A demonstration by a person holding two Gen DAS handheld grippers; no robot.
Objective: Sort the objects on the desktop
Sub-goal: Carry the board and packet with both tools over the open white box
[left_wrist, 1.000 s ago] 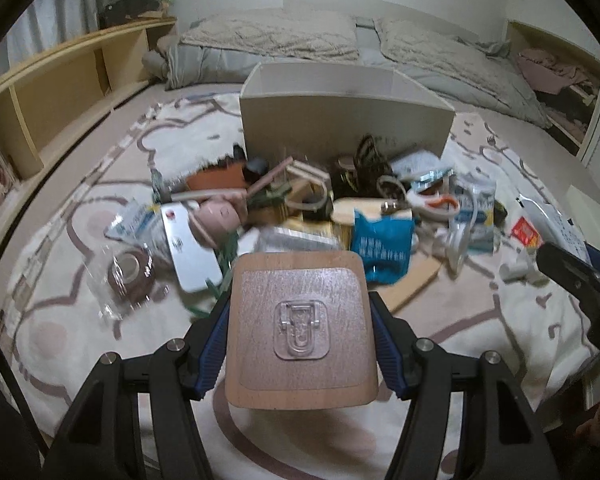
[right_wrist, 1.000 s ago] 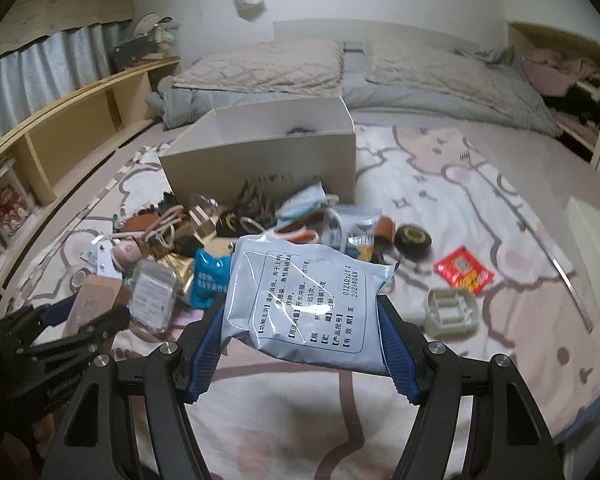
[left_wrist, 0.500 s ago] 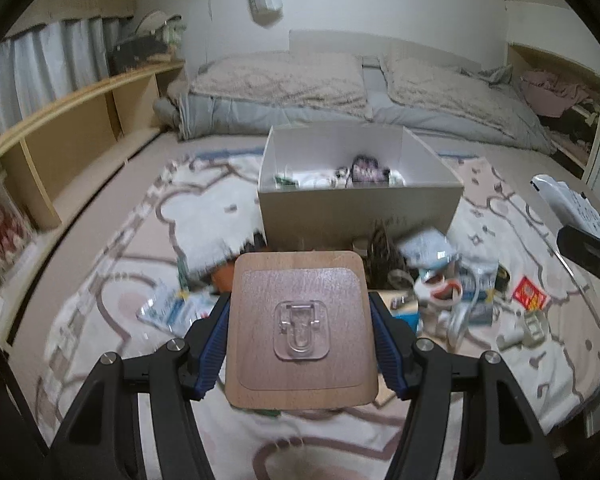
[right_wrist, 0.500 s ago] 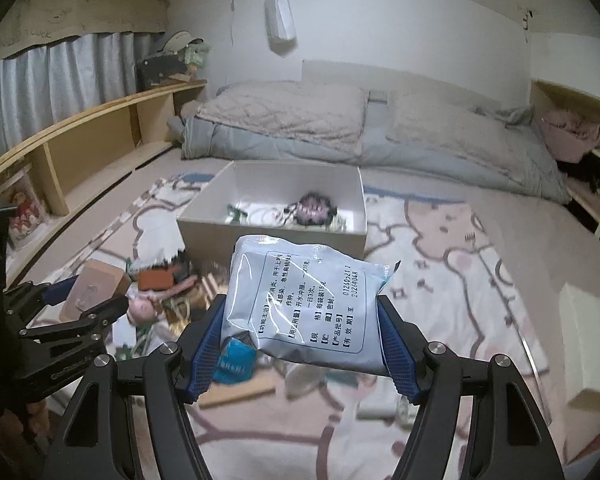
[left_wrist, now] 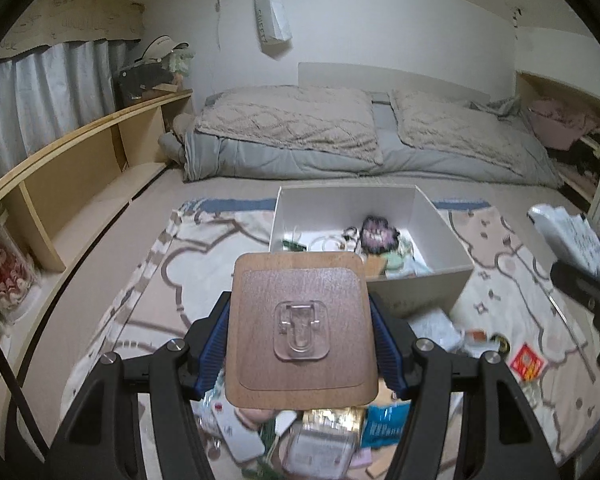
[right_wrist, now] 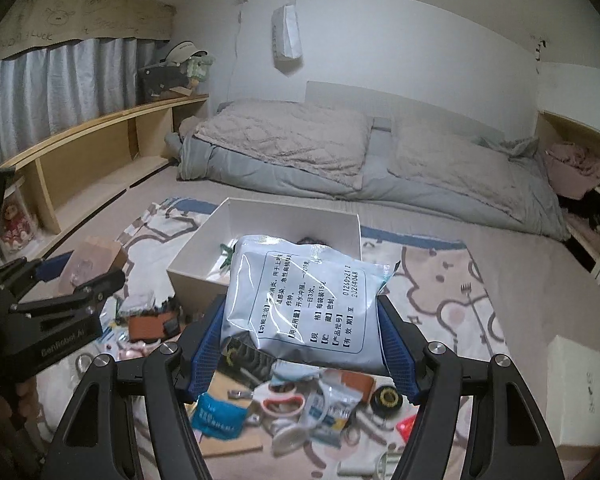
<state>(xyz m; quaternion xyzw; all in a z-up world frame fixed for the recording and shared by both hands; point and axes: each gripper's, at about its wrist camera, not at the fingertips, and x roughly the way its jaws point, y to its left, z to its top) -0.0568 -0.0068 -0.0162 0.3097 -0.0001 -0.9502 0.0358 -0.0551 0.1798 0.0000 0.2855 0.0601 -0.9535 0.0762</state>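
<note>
My left claw (left_wrist: 302,344) is clenched on a wooden board (left_wrist: 300,320) with a clear plastic hook stuck to its face; the blue pads press its two side edges, and the board sits flat in the air in front of the white box (left_wrist: 440,236). My right claw (right_wrist: 302,338) grips a silvery printed packet (right_wrist: 306,304) by its sides, also held up near that box (right_wrist: 198,256). The box stands on a patterned rug (left_wrist: 204,264), with small things inside it. Loose clutter (right_wrist: 300,404) lies on the rug beneath both claws.
</note>
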